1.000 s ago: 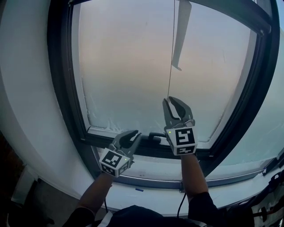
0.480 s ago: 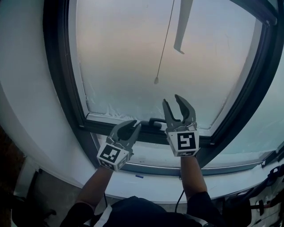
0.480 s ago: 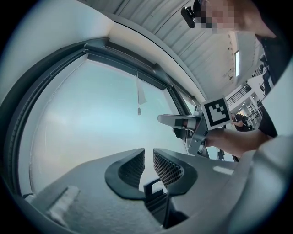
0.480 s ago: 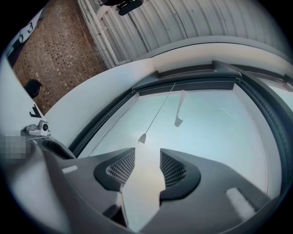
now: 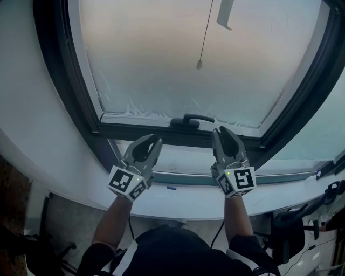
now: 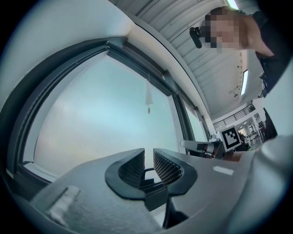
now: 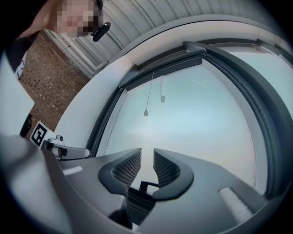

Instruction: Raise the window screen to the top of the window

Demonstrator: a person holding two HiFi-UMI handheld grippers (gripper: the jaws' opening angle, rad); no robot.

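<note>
Down by the white sill (image 5: 178, 202), both hands sit low under the window. The left gripper (image 5: 153, 141) and the right gripper (image 5: 223, 132) point up at the pane (image 5: 161, 64) on either side of the black handle (image 5: 190, 119), and neither touches it. The left jaws stand a narrow slit apart with nothing in it, only glass showing through. The right jaws have just been closing and now show the same thin gap, empty too. Look higher: the pull cord (image 5: 199, 64) dangles free in front of the pane, well above both grippers, and a white tab (image 5: 225, 14) hangs near it from the top. And the window screen? No lower edge crosses the glass in any view, so I read it as rolled away behind the dark top bar (image 7: 169, 64), though the roll itself is hidden. That puts us at the tail of the job, cord let go and hands clear. Next, by my reckoning, comes a check. If the screen sits fully home, the hands simply withdraw. If it has sagged, the right gripper must open wider, reach up to the cord's end and pinch it cleanly before drawing again.
</note>
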